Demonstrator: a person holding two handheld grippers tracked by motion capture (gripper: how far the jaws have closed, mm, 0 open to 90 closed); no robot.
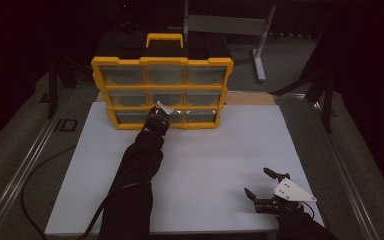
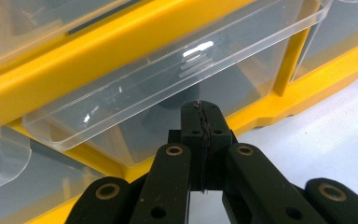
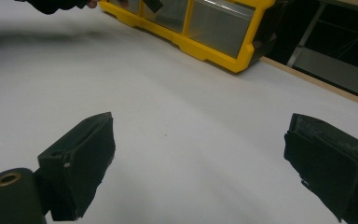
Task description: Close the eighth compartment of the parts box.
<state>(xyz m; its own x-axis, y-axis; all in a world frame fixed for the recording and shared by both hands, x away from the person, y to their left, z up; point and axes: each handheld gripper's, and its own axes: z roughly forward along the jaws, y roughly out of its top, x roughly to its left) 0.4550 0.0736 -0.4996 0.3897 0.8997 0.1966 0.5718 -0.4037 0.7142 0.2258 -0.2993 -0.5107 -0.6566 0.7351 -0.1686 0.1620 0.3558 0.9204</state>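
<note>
The left gripper (image 2: 200, 114), jaws together, meets the clear drawer (image 2: 168, 88); push squarely so it slides into the yellow organizer (image 1: 162, 92), while the right gripper (image 1: 266, 185) idles, jaws apart

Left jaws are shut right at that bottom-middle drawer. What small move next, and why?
Probably ease the left gripper straight back a little. Its jaws are closed in front of the clear drawer, which already juts out of the yellow organizer; whether they grip its lip is unclear. The right gripper sits open, far off.
</note>
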